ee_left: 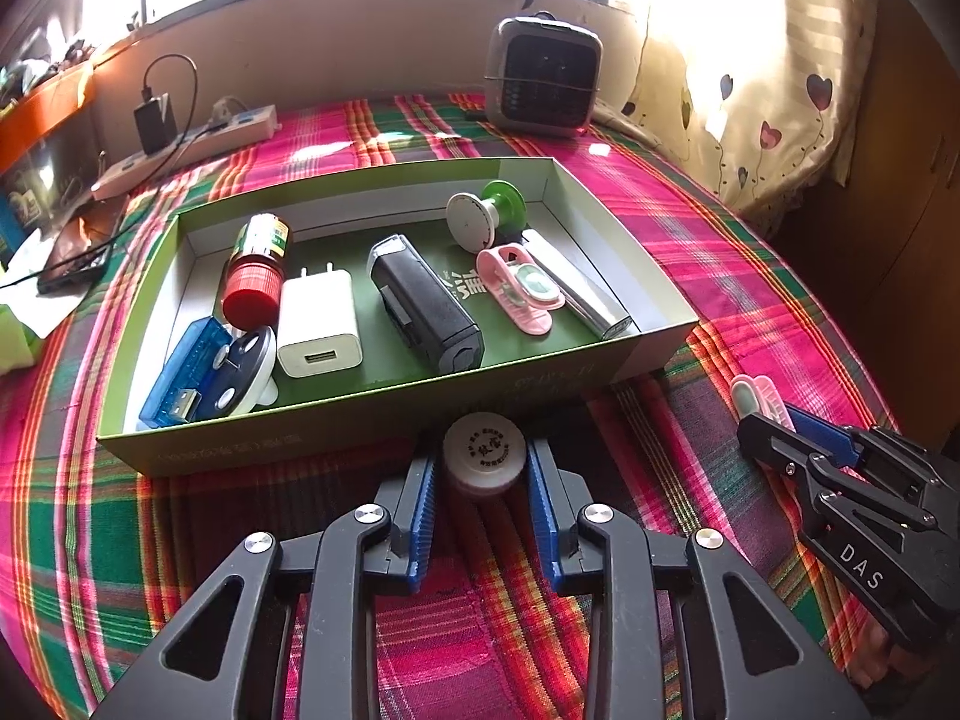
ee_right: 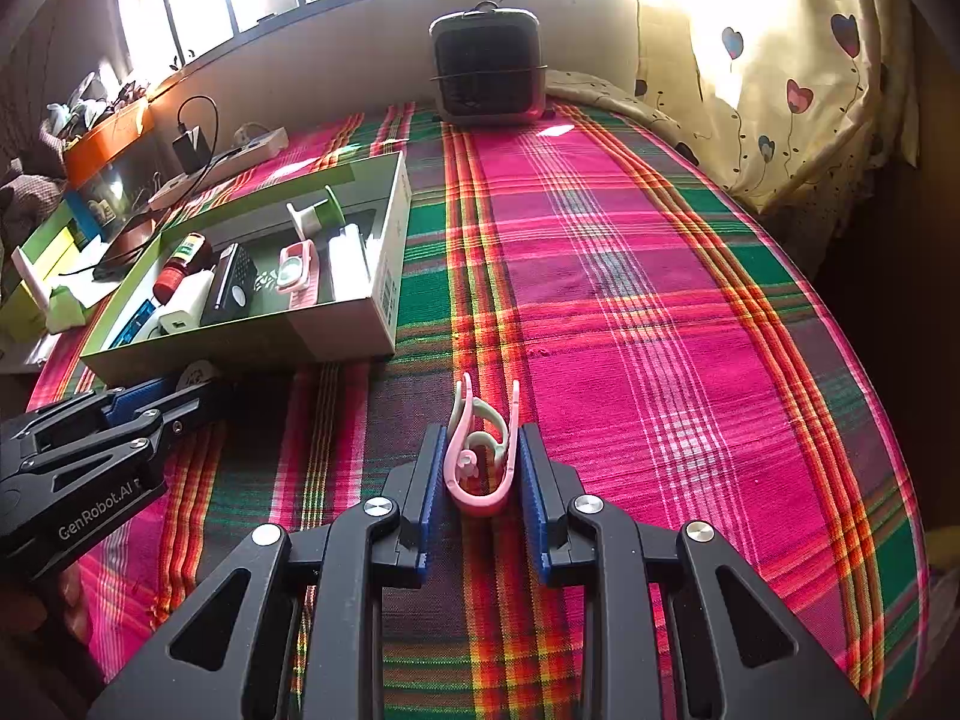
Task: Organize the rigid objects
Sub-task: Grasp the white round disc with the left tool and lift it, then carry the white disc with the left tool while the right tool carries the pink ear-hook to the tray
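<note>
Left gripper: jaws clamped on small white-capped bottle, just before the green box.
Right gripper: pinching pink clip.
Handling: both light, rigid; the round bottle may slip, so grip mid-body.

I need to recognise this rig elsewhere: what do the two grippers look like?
Both are black skeletal linkages with silver pivot screws and ribbed blue finger pads. The left gripper has white GenRobot.AI lettering on its side; the right gripper reads DAS.
</note>
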A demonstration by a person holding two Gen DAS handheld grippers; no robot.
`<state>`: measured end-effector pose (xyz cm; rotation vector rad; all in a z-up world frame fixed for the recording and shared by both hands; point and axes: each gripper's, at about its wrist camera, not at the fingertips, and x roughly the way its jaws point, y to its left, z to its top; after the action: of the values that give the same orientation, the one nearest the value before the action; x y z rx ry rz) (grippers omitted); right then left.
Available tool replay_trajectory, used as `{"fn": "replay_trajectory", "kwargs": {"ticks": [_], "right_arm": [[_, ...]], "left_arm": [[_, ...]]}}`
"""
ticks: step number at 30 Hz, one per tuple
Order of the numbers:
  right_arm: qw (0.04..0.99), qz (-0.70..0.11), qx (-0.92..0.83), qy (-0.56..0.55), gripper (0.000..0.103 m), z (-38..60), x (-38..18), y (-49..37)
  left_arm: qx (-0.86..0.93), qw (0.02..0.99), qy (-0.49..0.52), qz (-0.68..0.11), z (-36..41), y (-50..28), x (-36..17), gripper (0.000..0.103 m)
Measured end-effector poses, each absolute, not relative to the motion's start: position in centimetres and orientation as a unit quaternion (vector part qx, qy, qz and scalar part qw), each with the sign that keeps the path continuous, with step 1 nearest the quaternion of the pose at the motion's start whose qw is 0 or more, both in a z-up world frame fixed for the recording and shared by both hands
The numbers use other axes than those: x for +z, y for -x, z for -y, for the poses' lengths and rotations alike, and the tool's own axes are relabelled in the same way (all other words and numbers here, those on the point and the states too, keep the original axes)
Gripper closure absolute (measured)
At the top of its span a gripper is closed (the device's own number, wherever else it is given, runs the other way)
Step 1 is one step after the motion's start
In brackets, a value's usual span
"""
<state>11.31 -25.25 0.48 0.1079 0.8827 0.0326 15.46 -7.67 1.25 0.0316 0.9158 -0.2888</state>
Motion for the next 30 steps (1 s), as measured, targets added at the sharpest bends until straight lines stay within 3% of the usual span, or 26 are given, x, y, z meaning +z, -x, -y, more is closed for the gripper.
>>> {"fn": "replay_trajectory", "kwargs": {"ticks": [30], "right_arm": [[0.905, -0.423, 0.026, -0.031, 0.078, 23.9, 0.9, -10.4]], "left_arm": [[-0.147, 0.889, 0.003, -0.433, 6.1, -13.0, 1.8, 0.077]]}}
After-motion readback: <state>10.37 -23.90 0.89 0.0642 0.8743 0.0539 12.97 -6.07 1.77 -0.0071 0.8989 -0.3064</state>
